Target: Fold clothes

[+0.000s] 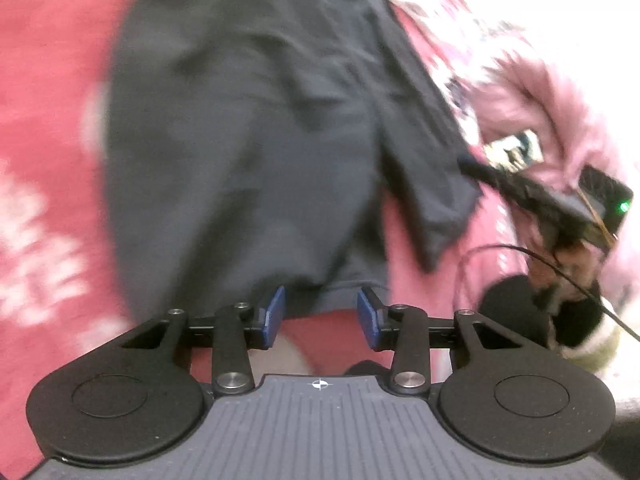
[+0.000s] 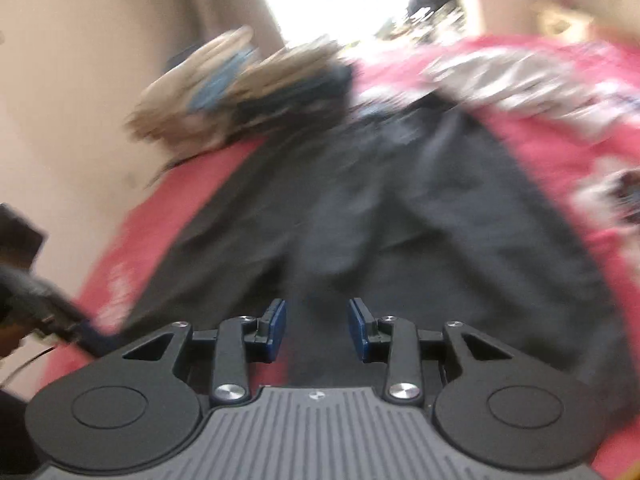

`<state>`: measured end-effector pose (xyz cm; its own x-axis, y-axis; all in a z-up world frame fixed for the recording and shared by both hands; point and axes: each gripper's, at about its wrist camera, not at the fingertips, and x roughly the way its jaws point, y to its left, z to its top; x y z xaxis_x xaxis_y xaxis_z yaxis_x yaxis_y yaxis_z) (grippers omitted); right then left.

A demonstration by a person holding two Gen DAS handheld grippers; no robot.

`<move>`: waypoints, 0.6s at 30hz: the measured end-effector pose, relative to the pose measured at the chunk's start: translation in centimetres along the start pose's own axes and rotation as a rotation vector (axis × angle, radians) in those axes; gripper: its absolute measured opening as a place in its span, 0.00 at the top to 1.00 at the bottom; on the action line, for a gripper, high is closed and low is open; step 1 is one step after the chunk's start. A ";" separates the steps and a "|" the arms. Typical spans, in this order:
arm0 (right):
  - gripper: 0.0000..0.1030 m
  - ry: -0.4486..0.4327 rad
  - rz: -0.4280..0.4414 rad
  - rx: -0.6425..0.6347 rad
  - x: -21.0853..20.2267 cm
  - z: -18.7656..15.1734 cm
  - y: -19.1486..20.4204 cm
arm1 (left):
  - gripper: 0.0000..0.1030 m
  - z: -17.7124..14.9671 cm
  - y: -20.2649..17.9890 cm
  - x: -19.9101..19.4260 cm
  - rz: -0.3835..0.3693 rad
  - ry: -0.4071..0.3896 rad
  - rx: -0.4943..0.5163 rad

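Note:
A dark grey garment lies spread on a red patterned blanket. In the left wrist view my left gripper is open. Its blue pads stand apart on either side of the garment's near hem and do not press on it. At the right of this view my right gripper reaches toward the garment's sleeve corner, held by an arm in a fluffy pink sleeve. In the right wrist view the right gripper hangs open over the dark garment with nothing between its pads. The left gripper shows blurred at the left edge.
A blurred pile of beige, blue and dark clothes lies at the far end of the red blanket. A beige wall is to the left of it. A black cable trails from the right gripper.

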<state>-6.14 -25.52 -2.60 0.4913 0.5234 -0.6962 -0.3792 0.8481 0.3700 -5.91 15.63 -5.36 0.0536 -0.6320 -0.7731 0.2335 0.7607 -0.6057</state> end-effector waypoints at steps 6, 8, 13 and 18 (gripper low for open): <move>0.64 0.159 0.139 -0.001 3.7 -3.0 3.9 | 0.61 -2.4 3.6 -2.6 0.072 -0.124 -0.125; 0.64 0.170 0.173 -0.055 4.0 -3.8 5.6 | 0.61 -2.9 4.7 -3.0 0.103 -0.152 -0.166; 0.62 0.174 0.245 -0.247 4.5 -5.2 10.0 | 0.61 -3.4 6.8 -3.3 0.155 -0.217 -0.245; 0.65 0.221 0.106 -0.501 6.2 -7.5 13.0 | 0.61 -4.1 8.3 -3.3 0.169 -0.246 -0.285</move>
<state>-13.87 -11.89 -6.74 0.2740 0.5283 -0.8036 -0.7706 0.6205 0.1452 -8.13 24.66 -8.59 0.3067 -0.4849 -0.8190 -0.0748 0.8455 -0.5286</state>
